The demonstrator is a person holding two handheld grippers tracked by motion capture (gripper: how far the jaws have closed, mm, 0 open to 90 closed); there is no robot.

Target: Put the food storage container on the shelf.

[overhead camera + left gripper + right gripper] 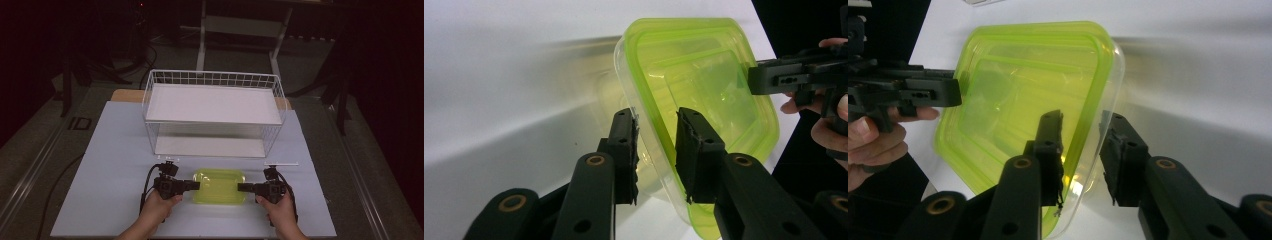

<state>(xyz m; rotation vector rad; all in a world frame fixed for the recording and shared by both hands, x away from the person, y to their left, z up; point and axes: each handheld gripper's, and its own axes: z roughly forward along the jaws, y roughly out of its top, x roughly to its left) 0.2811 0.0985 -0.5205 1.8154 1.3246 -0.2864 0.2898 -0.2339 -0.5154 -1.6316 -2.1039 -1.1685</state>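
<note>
The left gripper (196, 186) and right gripper (241, 187) each straddle, half open, an edge of the green box (219, 186); it sits on the desk (115, 150), the wire shelf (214, 102) empty; lifting apparently remains.

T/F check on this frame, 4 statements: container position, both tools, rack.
1. The green-lidded container sits inside the wire rack. False: it is on the table in front of the rack.
2. The left tool has its jaws astride the container's rim. True.
3. The right tool is at the container's opposite end, jaws open around the edge. True.
4. The rack's top shelf holds a box. False: nothing on it.
</note>
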